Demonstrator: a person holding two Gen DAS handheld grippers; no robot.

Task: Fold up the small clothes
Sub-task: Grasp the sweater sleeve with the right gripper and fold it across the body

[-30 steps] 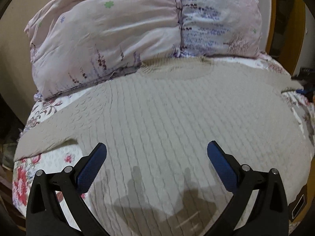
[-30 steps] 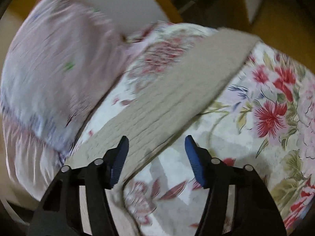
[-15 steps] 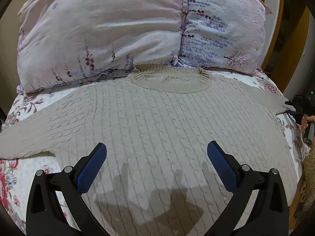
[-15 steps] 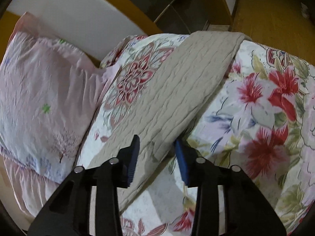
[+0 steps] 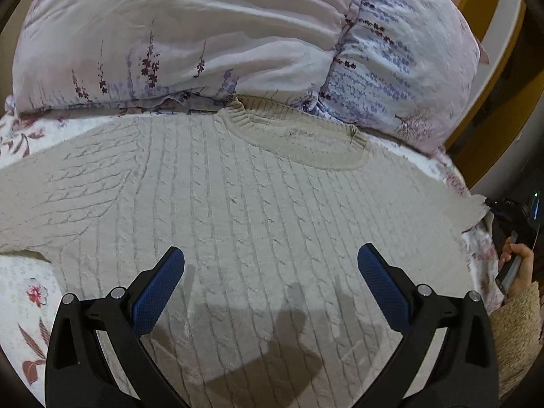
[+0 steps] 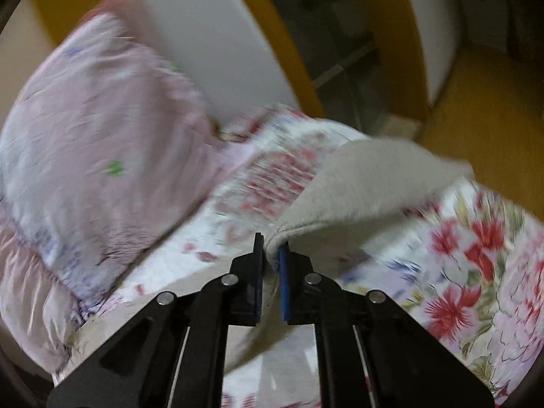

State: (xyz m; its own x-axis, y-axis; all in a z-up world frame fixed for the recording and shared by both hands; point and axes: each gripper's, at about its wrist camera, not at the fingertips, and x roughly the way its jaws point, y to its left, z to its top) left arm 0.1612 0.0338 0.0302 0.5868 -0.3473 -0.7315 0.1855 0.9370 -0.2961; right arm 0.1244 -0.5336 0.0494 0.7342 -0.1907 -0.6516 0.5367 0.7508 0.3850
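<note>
A beige cable-knit sweater (image 5: 258, 204) lies flat on the bed, its neck toward the pillows. My left gripper (image 5: 270, 258) hovers over the sweater's middle, jaws wide open with nothing between them. In the right wrist view my right gripper (image 6: 270, 248) is shut on the sweater's sleeve (image 6: 367, 176), and the pinched fold rises off the floral bedspread. The same sleeve end (image 5: 472, 207) shows lifted at the right edge of the left wrist view, beside a person's hand (image 5: 516, 265) holding the other gripper.
Two pale pink floral pillows (image 5: 210, 40) lie against the headboard behind the collar. The floral bedspread (image 6: 476, 255) covers the bed. A wooden bed frame (image 6: 282, 51) and wooden floor (image 6: 493, 108) lie past the right bed edge.
My right gripper closed from open onto the sleeve and lifted it. My left gripper moved forward over the sweater, so the collar and pillows look nearer.
</note>
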